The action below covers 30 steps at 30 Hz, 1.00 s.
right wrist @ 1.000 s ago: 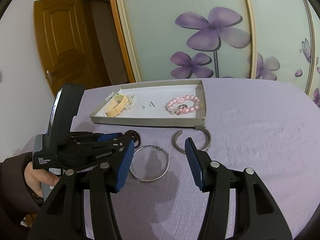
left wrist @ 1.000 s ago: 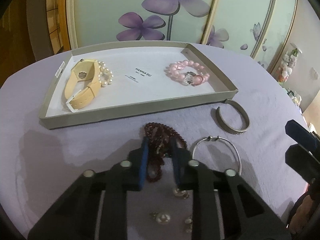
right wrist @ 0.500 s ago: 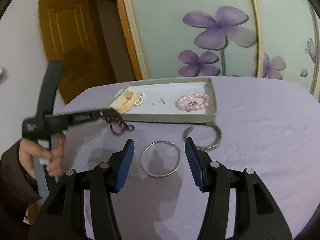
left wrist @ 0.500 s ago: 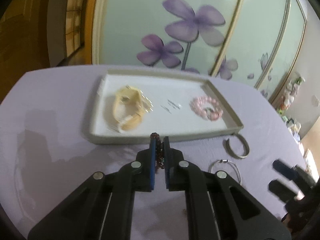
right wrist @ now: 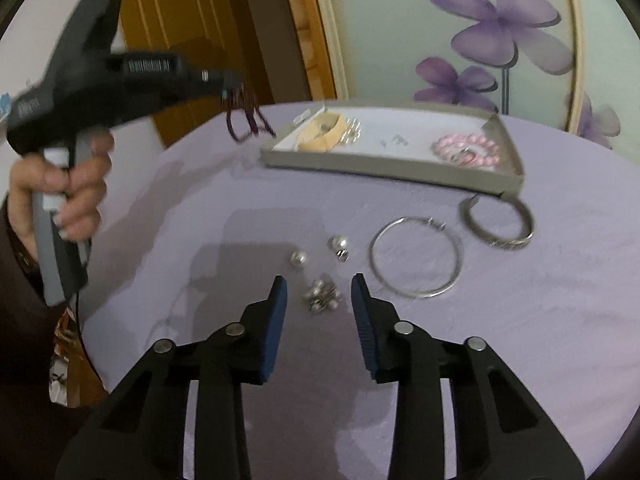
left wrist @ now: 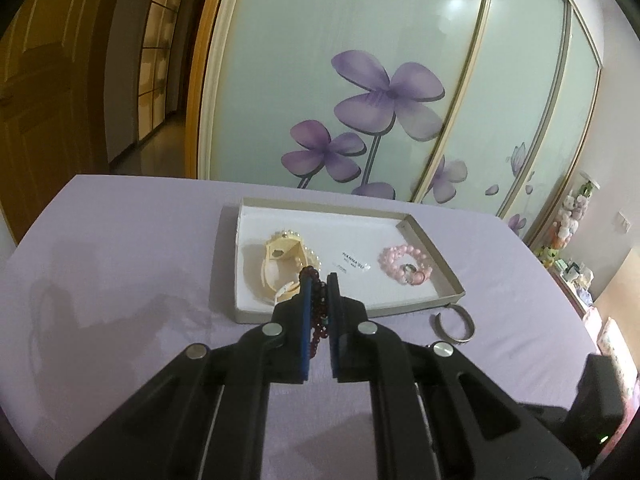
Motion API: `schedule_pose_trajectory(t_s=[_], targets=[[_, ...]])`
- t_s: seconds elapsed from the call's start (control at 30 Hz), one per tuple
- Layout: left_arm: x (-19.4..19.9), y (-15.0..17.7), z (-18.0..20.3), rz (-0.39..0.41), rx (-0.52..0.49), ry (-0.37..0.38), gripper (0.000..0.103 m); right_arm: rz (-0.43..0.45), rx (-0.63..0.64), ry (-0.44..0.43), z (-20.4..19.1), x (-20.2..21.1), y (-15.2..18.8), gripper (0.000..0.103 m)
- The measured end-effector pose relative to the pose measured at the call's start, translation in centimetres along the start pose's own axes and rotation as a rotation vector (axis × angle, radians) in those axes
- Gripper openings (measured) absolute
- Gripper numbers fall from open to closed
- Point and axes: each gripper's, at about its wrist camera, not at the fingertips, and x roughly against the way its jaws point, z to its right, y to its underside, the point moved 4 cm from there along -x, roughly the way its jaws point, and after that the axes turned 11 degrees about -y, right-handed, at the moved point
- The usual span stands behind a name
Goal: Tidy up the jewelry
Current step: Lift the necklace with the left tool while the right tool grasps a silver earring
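The jaws of the left gripper (left wrist: 319,285) are clamped on a dark red bead bracelet (left wrist: 316,312), whose loops hang between the blue pads and dangle clear of the table (left wrist: 120,248). The jaws of the right gripper (right wrist: 319,286) are closing, with a small cluster of silvery earrings (right wrist: 322,298) lying on the cloth between the fingertips; the pads do not touch it.

The left gripper is lifted above the table and tilted downward toward the near edge of the shallow grey tray (left wrist: 440,256). In the right wrist view a hand (right wrist: 68,184) holds its grey handle at the table's left edge, the beads swinging in the air short of the tray's left end. The right gripper points steeply down over the near part of the table.

Inside the tray, a cream watch strap with a pearl bracelet (left wrist: 282,258) lies at the left end, and a pink bead bracelet (left wrist: 404,266) sits toward the right end, well apart from it. A grey cuff bangle (right wrist: 498,222) lies on the cloth just beside the tray's near right corner. A thin silver hoop bangle (right wrist: 416,258) lies beside it, nearer the right gripper. Two round pearl studs (right wrist: 320,250) rest on the cloth just beyond the earring cluster. Flowered sliding panels (left wrist: 380,100) stand behind the table's far edge.
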Motion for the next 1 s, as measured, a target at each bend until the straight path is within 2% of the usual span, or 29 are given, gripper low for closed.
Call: schedule_pose_trajectory(t_s=[0.4, 0.5, 0.6, 0.8, 1.0], targets=[[0.0, -0.4, 0.1, 0.002, -0.001, 0.002, 0.007, -0.089, 0.017, 0.092, -0.1, -2.6, 0.2, 0.033], [0.0, -0.4, 0.0, -0.004, 0.003, 0.003, 0.007, -0.098, 0.057, 0.134, -0.5, -2.8, 0.2, 0.013], [-0.2, -0.4, 0.0, -0.009, 0.005, 0.004, 0.007, -0.097, 0.032, 0.112, -0.1, -2.5, 0.1, 0.011], [-0.1, -0.6, 0.0, -0.001, 0.006, -0.004, 0.007, -0.017, 0.028, 0.110, 0.3, -0.3, -0.9, 0.010], [-0.1, -0.4, -0.1, 0.003, 0.008, -0.005, 0.007, 0.085, 0.031, 0.148, 1.2, 2.7, -3.0, 0.010]])
